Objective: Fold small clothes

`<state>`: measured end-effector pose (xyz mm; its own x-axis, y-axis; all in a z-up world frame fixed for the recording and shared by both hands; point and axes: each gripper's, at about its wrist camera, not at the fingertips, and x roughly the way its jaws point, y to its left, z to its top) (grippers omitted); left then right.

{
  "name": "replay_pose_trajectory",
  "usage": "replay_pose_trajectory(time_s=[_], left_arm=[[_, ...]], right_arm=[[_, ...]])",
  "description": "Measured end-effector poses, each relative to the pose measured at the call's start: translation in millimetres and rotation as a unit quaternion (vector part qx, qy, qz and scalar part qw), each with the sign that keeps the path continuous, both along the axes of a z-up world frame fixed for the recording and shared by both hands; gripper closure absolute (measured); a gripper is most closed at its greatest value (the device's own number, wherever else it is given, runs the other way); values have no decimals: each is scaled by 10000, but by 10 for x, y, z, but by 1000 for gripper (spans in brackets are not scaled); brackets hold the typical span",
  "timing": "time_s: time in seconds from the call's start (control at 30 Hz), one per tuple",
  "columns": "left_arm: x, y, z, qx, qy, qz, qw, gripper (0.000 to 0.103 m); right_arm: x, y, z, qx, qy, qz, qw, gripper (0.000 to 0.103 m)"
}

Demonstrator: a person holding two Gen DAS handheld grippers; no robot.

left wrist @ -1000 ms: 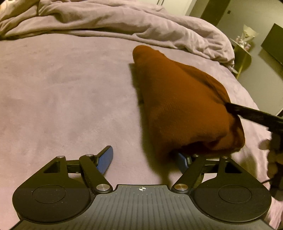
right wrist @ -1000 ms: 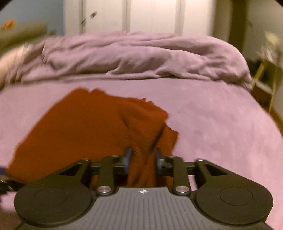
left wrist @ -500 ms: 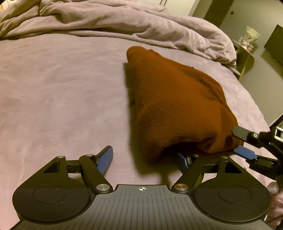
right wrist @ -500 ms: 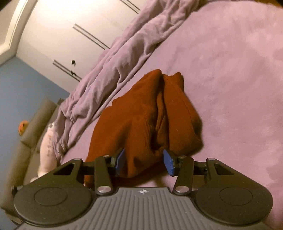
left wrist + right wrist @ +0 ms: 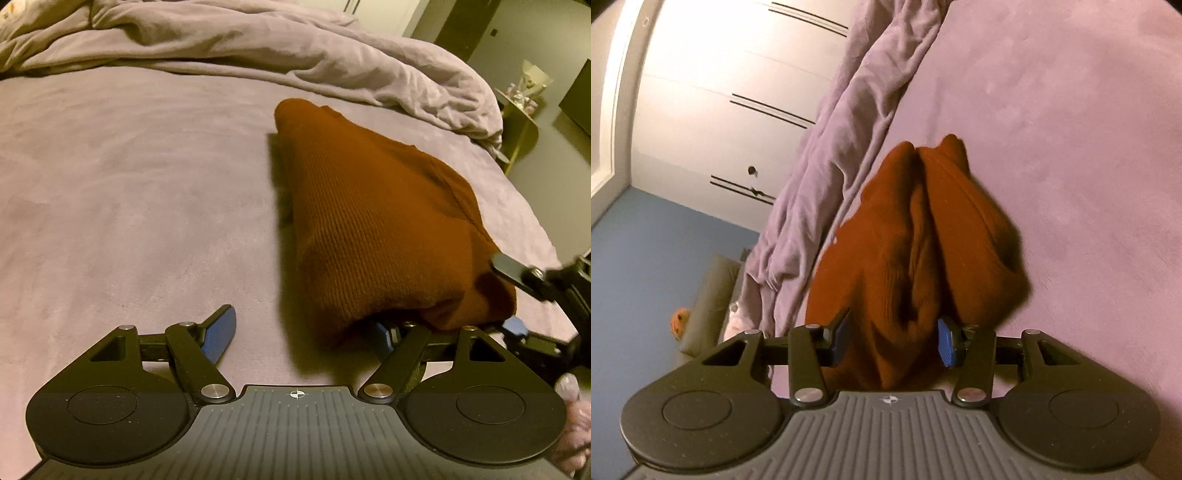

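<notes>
A rust-brown knit garment (image 5: 373,221) lies folded in a bundle on the purple bed sheet (image 5: 129,192). My left gripper (image 5: 299,332) is open at the garment's near end; its right finger is hidden under the cloth edge, its left finger (image 5: 219,330) lies on bare sheet. My right gripper (image 5: 892,341) is open, its blue pads either side of the garment (image 5: 923,236) fold, which runs between them. The right gripper also shows in the left wrist view (image 5: 517,291), at the garment's right edge.
A rumpled lilac duvet (image 5: 258,48) is heaped along the far side of the bed. A small side table with objects (image 5: 521,99) stands beyond the bed's right edge. White wardrobe doors (image 5: 720,92) and a grey pillow (image 5: 709,295) show in the tilted right wrist view.
My right gripper has opened, releasing the garment, and rolled sideways. The garment has dropped onto the sheet. My left gripper has stayed open in about the same place.
</notes>
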<state>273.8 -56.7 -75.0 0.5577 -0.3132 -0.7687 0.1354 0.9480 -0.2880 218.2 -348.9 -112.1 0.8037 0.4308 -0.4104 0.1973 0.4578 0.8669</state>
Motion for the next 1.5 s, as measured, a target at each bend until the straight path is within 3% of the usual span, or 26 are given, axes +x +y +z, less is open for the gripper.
replay_pose_trajectory(time_s=[0.07,0.1,0.13,0.23,0.3,0.33,0.4,0.47,0.53,0.6,0.63,0.67,0.77,0.8,0.87,0.93,1.03,1.1,1.17,1.2,1.3,1.43,1.5], left_arm=[[2,-6,-3,47,-11,-11,10000,23],[8,-12,-4,66,-20,-20,10000,23],[9,-14,-3,82,-27,-24,10000,23],[21,17,8,114,-32,-42,9999,23],[28,45,5,84,14,-66,9999,23],[26,56,1,67,23,-84,9999,22],[9,59,-9,109,1,-161,9998,22],[-33,76,-21,153,-8,-232,9996,21],[-103,138,15,220,36,-244,9995,21],[-205,238,119,312,-76,-219,9992,22],[-249,294,196,406,-210,-207,9987,22],[-268,336,267,481,-345,-171,9981,22],[-197,421,456,509,-661,59,9965,20],[-136,420,507,452,-703,135,9964,20],[-51,388,597,381,-790,273,9958,20],[-38,360,670,342,-907,343,9947,18],[-41,346,712,409,-969,361,9938,16],[-26,357,687,479,-921,322,9941,16],[27,352,633,537,-792,301,9950,16],[57,336,611,526,-746,284,9954,16],[100,290,584,367,-698,238,9966,14],[187,96,560,224,-809,117,9964,9],[279,-58,470,226,-766,-8,9968,8]], right_arm=[[105,31,-79,223,86,99,9997,59],[129,45,-85,200,110,148,9996,67],[167,77,-55,-5,153,221,9996,83],[171,146,229,-1150,6,296,9929,85],[89,184,514,-2042,-403,153,9780,85],[60,171,601,-2230,-540,120,9732,85],[52,144,625,-2593,-479,121,9645,85],[105,176,470,-3160,-108,257,9484,84],[101,159,331,-3244,68,397,9451,79],[-17,82,420,-3232,30,345,9457,69],[-57,54,478,-3249,63,240,9454,58],[-119,31,560,-3351,12,91,9421,57],[-183,178,795,-3798,-448,-63,9240,59],[-148,269,832,-3837,-588,81,9215,61],[5,577,863,-3873,-845,552,9164,76],[143,905,807,-4086,-1009,941,9022,86],[338,1332,647,-4165,-1045,1491,8907,88],[362,1546,376,-4635,-915,1627,8662,89],[280,1651,239,-5082,-1185,1598,8380,89],[275,1658,265,-5128,-1175,1637,8345,89],[228,1517,482,-5006,-1158,1688,8411,90],[112,1195,572,-5417,-993,996,8288,87],[76,1022,503,-5431,-786,884,8313,87]])
